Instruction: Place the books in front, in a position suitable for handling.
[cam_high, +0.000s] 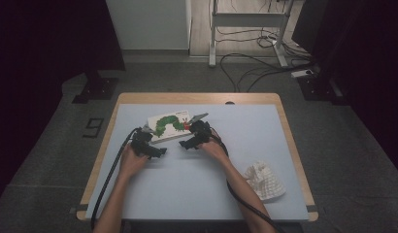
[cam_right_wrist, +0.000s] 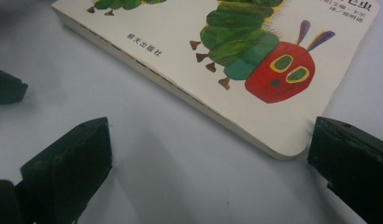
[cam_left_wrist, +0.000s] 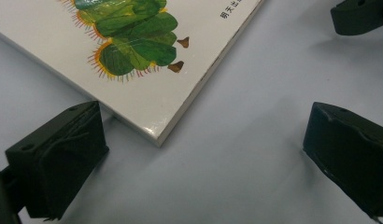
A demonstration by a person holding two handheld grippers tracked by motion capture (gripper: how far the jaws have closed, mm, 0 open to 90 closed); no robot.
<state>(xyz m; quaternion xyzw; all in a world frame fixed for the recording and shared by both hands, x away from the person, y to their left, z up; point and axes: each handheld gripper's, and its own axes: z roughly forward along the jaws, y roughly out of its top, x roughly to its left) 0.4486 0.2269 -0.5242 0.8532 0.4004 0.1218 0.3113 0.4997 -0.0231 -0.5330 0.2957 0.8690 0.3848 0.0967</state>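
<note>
Item: one board book (cam_high: 171, 126), closed, cover up, green caterpillar with red head on a white ground; lies flat on the pale blue table (cam_high: 202, 194), at about 11 o'clock from the table's middle, its long edges slightly askew to the table's sides. Left tongs (cam_high: 156, 151): spread wide, nothing between the jaws; in the left gripper view the book's near corner (cam_left_wrist: 158, 135) sits just beside the left-hand jaw, whether touching cannot be told, the other jaw well apart over bare table. Right tongs (cam_high: 186, 143): likewise spread and empty; in the right gripper view the book's rounded corner by the caterpillar's head (cam_right_wrist: 287, 149) lies just beside the right-hand jaw. Both tongs rest low at the book's near long edge, toward 6 o'clock of it, one near each end. Also present: a crumpled white cloth (cam_high: 264, 180) at 4 o'clock on the table, well apart from the work. Step in hand, as judged: the approach to the book, no grip yet made. Next move likely calls for sliding a jaw under an edge or corner, since the book lies flush; a thin flat cover may slip.
</note>
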